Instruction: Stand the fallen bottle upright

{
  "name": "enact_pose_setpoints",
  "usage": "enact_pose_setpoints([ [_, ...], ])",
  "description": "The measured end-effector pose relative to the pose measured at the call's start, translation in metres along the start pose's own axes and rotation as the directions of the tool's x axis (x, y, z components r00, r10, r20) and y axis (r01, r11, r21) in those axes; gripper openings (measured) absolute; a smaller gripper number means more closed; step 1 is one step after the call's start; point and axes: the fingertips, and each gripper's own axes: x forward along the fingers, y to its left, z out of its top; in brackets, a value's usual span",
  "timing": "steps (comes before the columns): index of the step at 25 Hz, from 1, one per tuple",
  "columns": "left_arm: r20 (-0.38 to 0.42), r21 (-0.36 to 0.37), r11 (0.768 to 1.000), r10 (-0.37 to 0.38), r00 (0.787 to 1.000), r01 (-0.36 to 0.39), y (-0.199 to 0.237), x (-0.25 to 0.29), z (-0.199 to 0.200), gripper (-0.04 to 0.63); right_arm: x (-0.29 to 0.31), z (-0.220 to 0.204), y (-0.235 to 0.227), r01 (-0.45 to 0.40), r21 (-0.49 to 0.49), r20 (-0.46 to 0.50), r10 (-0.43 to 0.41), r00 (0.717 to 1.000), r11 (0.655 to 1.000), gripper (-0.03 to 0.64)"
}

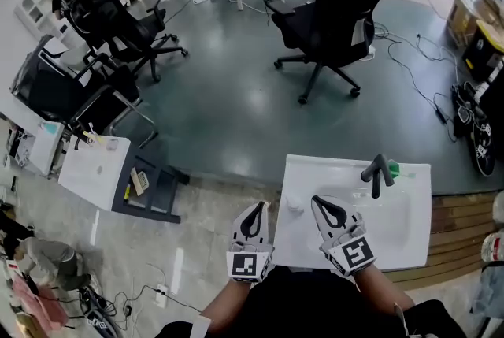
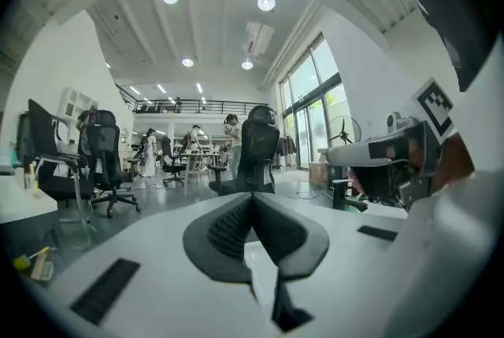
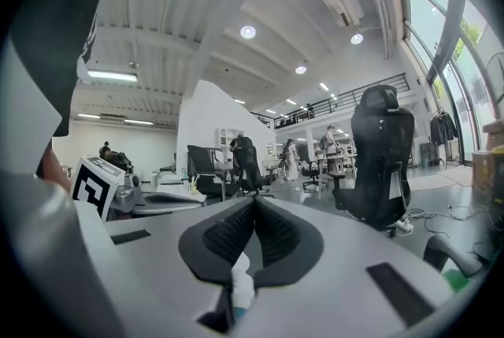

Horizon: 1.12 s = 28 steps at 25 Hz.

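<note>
A small clear bottle (image 1: 294, 204) with a white cap stands upright on the left rim of the white sink (image 1: 409, 238). My right gripper (image 1: 316, 200) hangs above the basin just right of it, shut, with nothing between its pads. In the right gripper view the jaws (image 3: 253, 199) meet at their tips, and the bottle (image 3: 241, 281) shows below them through the gap at their base, untouched. My left gripper (image 1: 257, 205) is left of the sink over the floor. It is shut and empty, as its own view (image 2: 252, 195) also shows.
A black faucet (image 1: 376, 172) and a green object (image 1: 392, 169) sit at the sink's far edge. A black office chair (image 1: 339, 9) stands on the grey floor beyond. At the left are more chairs (image 1: 118, 29) and a white table (image 1: 94, 169). Cables lie at the right.
</note>
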Motion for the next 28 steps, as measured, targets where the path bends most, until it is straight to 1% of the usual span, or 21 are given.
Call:
enact_pose_setpoints([
  [3, 0.023, -0.036, 0.999, -0.028, 0.999, 0.029, -0.003, 0.006, 0.011, 0.018, -0.001, 0.006, 0.000, -0.004, -0.049, -0.006, 0.004, 1.000, 0.999, 0.012],
  [5, 0.039, -0.037, 0.998, -0.045, 0.998, 0.046, -0.006, 0.008, 0.019, 0.017, -0.003, 0.013, -0.004, 0.014, -0.077, 0.019, -0.012, 1.000, 0.997, 0.012],
  [6, 0.047, -0.034, 0.998, -0.053, 0.998, 0.054, -0.008, 0.008, 0.022, 0.018, -0.005, 0.015, -0.006, 0.025, -0.082, 0.027, -0.023, 0.999, 0.996, 0.012],
  [8, 0.057, -0.046, 0.997, -0.063, 0.996, 0.066, -0.010, 0.008, 0.026, 0.018, -0.010, 0.017, -0.009, 0.036, -0.073, 0.010, -0.035, 0.999, 0.997, 0.012],
  [10, 0.064, -0.067, 0.996, -0.059, 0.996, 0.064, -0.010, 0.009, 0.030, 0.018, -0.013, 0.021, -0.012, 0.042, -0.059, 0.020, -0.040, 0.999, 0.997, 0.012],
  [13, 0.065, -0.069, 0.997, -0.041, 0.997, 0.046, -0.005, 0.009, 0.031, 0.018, -0.015, 0.026, -0.017, 0.054, -0.051, 0.045, -0.052, 0.998, 0.997, 0.012],
  [17, 0.063, -0.035, 0.998, -0.045, 0.997, 0.047, -0.004, 0.008, 0.034, 0.018, -0.016, 0.029, -0.020, 0.067, -0.068, 0.050, -0.063, 0.997, 0.995, 0.012],
  [19, 0.065, -0.035, 0.998, -0.046, 0.997, 0.048, -0.005, 0.007, 0.033, 0.018, -0.017, 0.032, -0.019, 0.067, -0.071, 0.055, -0.064, 0.996, 0.995, 0.011],
  [22, 0.078, -0.061, 0.998, -0.012, 0.997, 0.017, -0.001, 0.007, 0.043, 0.018, -0.014, 0.038, -0.017, 0.062, -0.067, 0.075, -0.057, 0.996, 0.996, 0.011],
  [24, 0.075, -0.044, 0.999, -0.002, 0.997, 0.005, 0.002, 0.007, 0.037, 0.018, -0.013, 0.040, -0.017, 0.061, -0.058, 0.104, -0.055, 0.993, 0.996, 0.011],
  [28, 0.068, -0.031, 0.999, -0.015, 0.998, 0.017, -0.001, 0.005, 0.028, 0.018, -0.018, 0.027, -0.019, 0.069, -0.053, 0.062, -0.065, 0.996, 0.996, 0.011],
])
